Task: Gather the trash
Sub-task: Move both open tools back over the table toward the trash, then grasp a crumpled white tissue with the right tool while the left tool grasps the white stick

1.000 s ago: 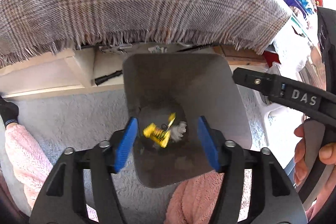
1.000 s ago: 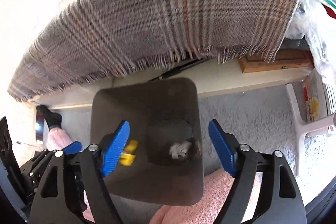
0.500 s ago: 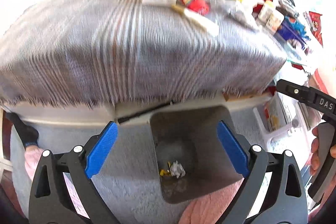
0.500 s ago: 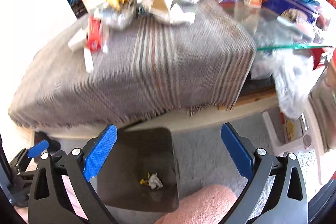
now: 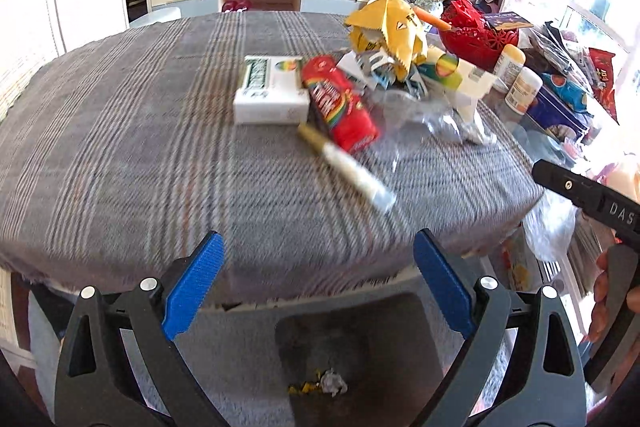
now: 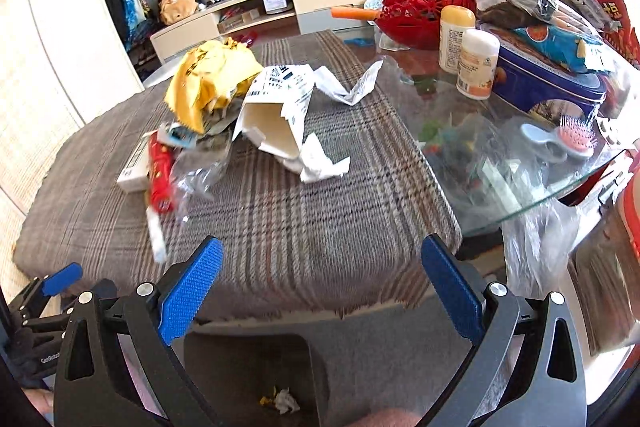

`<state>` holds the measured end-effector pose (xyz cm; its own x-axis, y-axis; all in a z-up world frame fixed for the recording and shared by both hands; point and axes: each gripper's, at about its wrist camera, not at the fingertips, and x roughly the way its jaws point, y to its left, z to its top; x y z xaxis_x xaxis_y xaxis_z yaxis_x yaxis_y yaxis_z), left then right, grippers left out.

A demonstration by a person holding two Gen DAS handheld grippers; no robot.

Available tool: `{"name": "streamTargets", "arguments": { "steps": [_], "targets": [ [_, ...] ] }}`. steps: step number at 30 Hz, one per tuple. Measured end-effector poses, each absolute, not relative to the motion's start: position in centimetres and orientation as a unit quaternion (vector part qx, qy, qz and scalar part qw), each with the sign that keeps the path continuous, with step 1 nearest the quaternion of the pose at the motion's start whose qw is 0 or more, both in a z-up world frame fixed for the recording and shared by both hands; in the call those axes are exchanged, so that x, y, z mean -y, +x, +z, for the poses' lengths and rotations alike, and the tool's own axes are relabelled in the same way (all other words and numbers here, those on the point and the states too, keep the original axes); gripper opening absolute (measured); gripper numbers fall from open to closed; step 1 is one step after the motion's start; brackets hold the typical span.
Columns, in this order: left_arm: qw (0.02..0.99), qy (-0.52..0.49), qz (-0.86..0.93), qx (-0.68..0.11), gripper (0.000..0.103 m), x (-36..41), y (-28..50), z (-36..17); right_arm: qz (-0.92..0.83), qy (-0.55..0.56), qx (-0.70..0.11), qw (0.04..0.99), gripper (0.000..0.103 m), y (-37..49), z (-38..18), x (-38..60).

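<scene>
A grey bin [image 5: 372,311] [image 6: 224,351] stands on the carpet below the table edge, with a yellow scrap [image 5: 305,385] and a crumpled white wad [image 6: 286,399] at its bottom. Trash lies on the plaid-covered table [image 5: 120,155]: a white box [image 5: 272,91], a red wrapper [image 5: 342,107], a white stick [image 5: 352,171], a yellow bag [image 5: 386,31] [image 6: 212,79], a torn white carton [image 6: 276,119] and clear plastic [image 6: 196,175]. My left gripper [image 5: 318,285] is open and empty above the bin. My right gripper [image 6: 320,287] is open and empty too.
A glass tabletop [image 6: 500,163] at the right carries bottles [image 6: 478,65], a blue tin [image 6: 548,83], a red basket [image 6: 416,11] and a hairbrush [image 6: 576,139]. A plastic bag [image 6: 536,247] hangs off its edge. A person's pink-clad knee [image 6: 380,419] is beside the bin.
Both grippers rose from over the bin's mouth and tilted up, so the tabletop's trash came into view. Both jaws widened. The yellow scrap fell to the bin's bottom.
</scene>
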<state>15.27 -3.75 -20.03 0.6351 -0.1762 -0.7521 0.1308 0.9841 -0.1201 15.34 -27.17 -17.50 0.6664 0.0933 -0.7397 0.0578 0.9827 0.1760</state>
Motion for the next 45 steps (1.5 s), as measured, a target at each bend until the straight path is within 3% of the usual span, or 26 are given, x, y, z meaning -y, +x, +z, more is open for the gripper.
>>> {"name": "streamTargets", "arguments": {
  "steps": [21, 28, 31, 34, 40, 45],
  "targets": [
    [0.902, -0.020, -0.067, -0.427, 0.084, 6.8, 21.6, -21.7, 0.028, 0.081, -0.406, 0.910, 0.098, 21.0, -18.3, 28.4],
    [0.899, 0.002, -0.057, -0.433, 0.078, 7.3, 22.3, -22.4, 0.045, 0.060, -0.411, 0.908, 0.092, 22.3, -18.9, 27.5],
    [0.898, 0.010, -0.049, -0.436, 0.068, 6.8, 22.1, -22.8, 0.047, 0.044, -0.409, 0.911, 0.091, 22.7, -19.2, 26.7],
    [0.900, 0.010, -0.046, -0.433, 0.068, 5.8, 21.9, -22.8, 0.039, 0.031, -0.418, 0.907, 0.089, 23.5, -20.0, 26.4],
    [0.901, 0.012, -0.039, -0.432, 0.058, 4.5, 22.5, -22.8, 0.027, 0.033, -0.433, 0.900, 0.071, 25.0, -21.6, 26.9],
    [0.904, 0.021, -0.033, -0.426, 0.044, 4.1, 22.4, -22.8, 0.016, 0.016, -0.426, 0.905, 0.041, 25.2, -21.9, 26.4]
  ]
}}
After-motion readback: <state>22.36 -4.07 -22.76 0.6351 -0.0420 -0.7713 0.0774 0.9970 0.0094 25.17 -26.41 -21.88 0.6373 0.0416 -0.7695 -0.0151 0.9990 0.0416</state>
